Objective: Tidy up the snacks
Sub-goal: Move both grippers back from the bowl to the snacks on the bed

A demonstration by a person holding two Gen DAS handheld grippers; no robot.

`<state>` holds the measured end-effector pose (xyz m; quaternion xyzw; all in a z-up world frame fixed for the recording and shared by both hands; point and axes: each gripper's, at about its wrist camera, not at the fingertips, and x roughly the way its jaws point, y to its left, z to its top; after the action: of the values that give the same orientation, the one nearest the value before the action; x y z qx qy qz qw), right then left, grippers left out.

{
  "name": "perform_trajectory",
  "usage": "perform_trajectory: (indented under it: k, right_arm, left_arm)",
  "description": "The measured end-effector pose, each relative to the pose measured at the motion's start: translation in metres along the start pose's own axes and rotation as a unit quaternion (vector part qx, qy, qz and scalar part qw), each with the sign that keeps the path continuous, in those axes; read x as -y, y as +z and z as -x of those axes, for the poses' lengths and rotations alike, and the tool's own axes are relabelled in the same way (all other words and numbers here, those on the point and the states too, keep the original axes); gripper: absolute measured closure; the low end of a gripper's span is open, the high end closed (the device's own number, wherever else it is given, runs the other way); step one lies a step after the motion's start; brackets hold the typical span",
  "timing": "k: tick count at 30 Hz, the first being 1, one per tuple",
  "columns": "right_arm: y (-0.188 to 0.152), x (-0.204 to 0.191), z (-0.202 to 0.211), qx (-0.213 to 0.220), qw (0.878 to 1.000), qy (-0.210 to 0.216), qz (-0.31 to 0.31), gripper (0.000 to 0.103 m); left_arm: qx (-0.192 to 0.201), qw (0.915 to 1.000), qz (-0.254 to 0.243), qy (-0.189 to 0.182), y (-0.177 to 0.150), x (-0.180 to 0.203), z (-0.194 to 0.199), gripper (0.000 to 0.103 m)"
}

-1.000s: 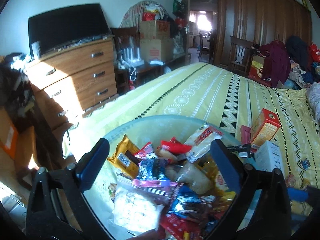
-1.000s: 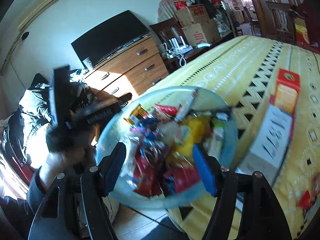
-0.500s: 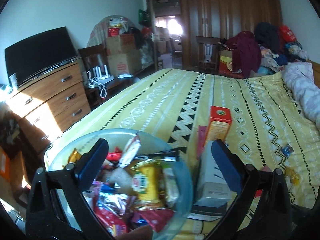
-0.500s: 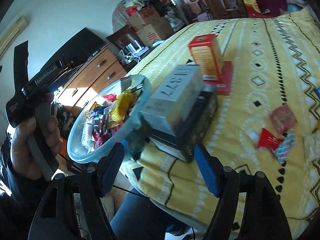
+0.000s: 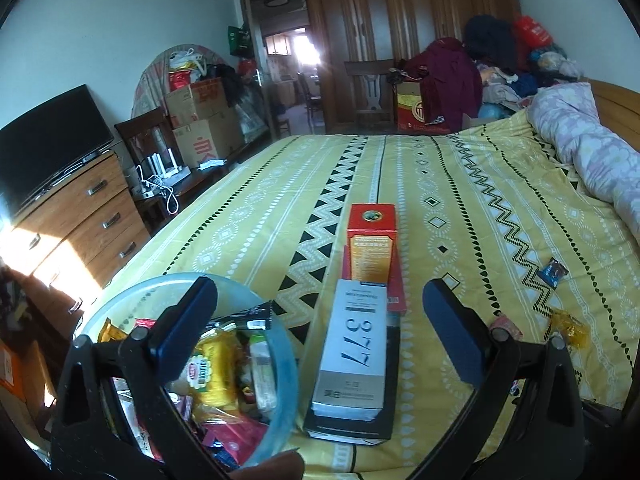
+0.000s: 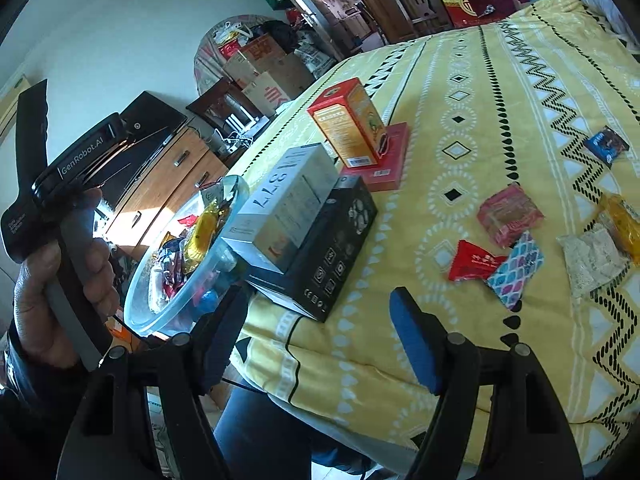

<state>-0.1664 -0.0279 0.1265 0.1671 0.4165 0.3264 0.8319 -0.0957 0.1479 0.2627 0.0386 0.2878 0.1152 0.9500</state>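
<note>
The clear round plastic bowl point(image 5: 280, 364) holds many snacks; loose foil snack packets point(image 6: 508, 216) remain on the yellow patterned bedspread point(image 6: 500, 80), left gripper point(image 5: 320, 328) spread empty, right gripper point(image 6: 320, 340) opening, empty.

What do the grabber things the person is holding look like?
Both are black plastic. The left gripper and right gripper each have two fingers with blue pads and round silver bolts. The left one's body has white "GenRobot.AI" lettering and a grey handle. The hand holding it wears a dark sleeve.

A black television point(image 5: 48, 160) sat on a wooden dresser point(image 5: 80, 224); cardboard boxes point(image 5: 200, 120) stood stacked beyond the bed point(image 5: 460, 184).
</note>
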Motion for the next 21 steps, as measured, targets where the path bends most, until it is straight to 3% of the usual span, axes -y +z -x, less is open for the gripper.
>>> perform_trajectory:
  k: [3, 6, 9, 13, 19, 20, 21]
  right_arm:
    - [-0.008, 0.011, 0.004, 0.001, 1.000, -0.018, 0.003, 0.024]
    - [-0.026, 0.027, 0.010, -0.006, 0.998, -0.061, 0.022, 0.024]
    - [-0.052, 0.050, 0.020, -0.011, 0.992, -0.121, 0.040, 0.023]
    - [-0.091, 0.087, 0.039, -0.013, 0.980, -0.194, 0.046, 0.023]
    - [-0.127, 0.135, 0.067, -0.011, 0.979, -0.205, 0.002, 0.023]
    - [-0.132, 0.140, 0.070, -0.009, 0.979, -0.203, -0.003, 0.023]
    - [-0.134, 0.144, 0.071, -0.007, 0.979, -0.202, -0.006, 0.023]
  left_arm:
    - [-0.005, 0.9998, -0.008, -0.019, -0.003, 0.017, 0.000, 0.000]
    - [-0.016, 0.9962, -0.012, -0.084, -0.014, 0.038, 0.001, 0.000]
    - [-0.034, 0.9884, -0.017, -0.147, -0.031, 0.061, -0.001, 0.000]
    - [-0.086, 0.9756, -0.049, -0.196, -0.058, 0.101, -0.018, 0.000]
    - [-0.161, 0.9539, -0.104, -0.231, -0.091, 0.161, -0.050, 0.001]
    - [-0.169, 0.9497, -0.112, -0.239, -0.096, 0.169, -0.056, 0.004]
    - [-0.177, 0.9457, -0.120, -0.245, -0.101, 0.177, -0.061, 0.015]
